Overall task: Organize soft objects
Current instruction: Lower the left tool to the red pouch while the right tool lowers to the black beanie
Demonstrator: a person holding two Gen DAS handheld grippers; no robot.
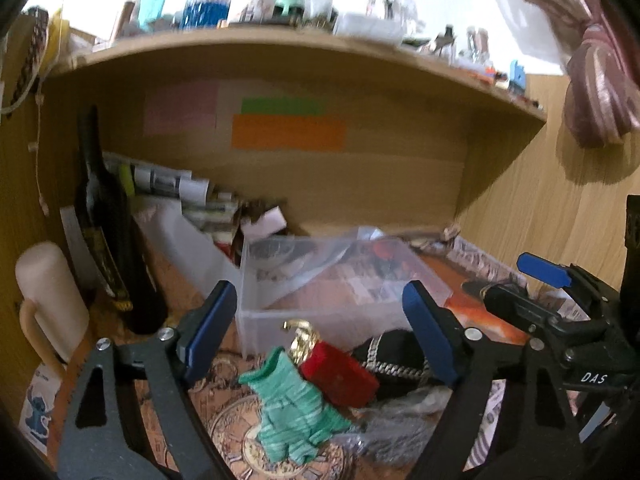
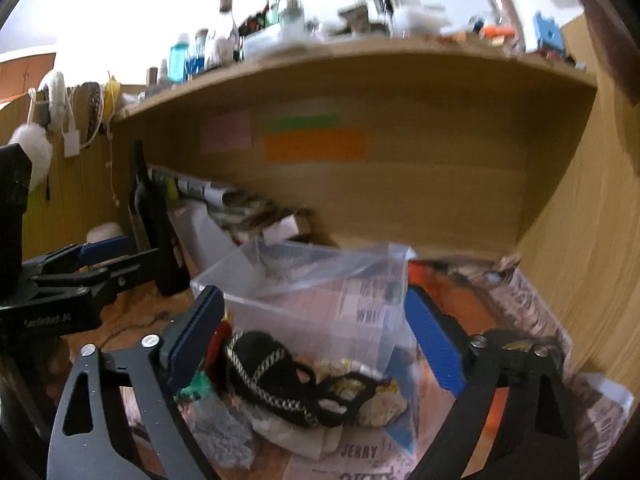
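Note:
A pile of soft things lies on the desk in front of a clear plastic box (image 1: 320, 300). In the left wrist view it holds a green knitted piece (image 1: 292, 404), a red piece (image 1: 340, 372) and a black item with a braided strap (image 1: 396, 356). My left gripper (image 1: 324, 332) is open and empty, hovering above the pile. In the right wrist view my right gripper (image 2: 316, 340) is open and empty, over the black strapped item (image 2: 280, 380) and a grey fuzzy piece (image 2: 220, 428), by the clear box (image 2: 320, 292). Each gripper shows in the other's view.
A dark bottle (image 1: 108, 232) and a cream mug (image 1: 52, 300) stand at the left. Papers and boxes (image 1: 192, 196) are stacked under a wooden shelf (image 1: 280, 48) loaded with bottles. Newspaper (image 2: 532, 304) covers the desk at the right, beside a wooden side wall (image 2: 580, 240).

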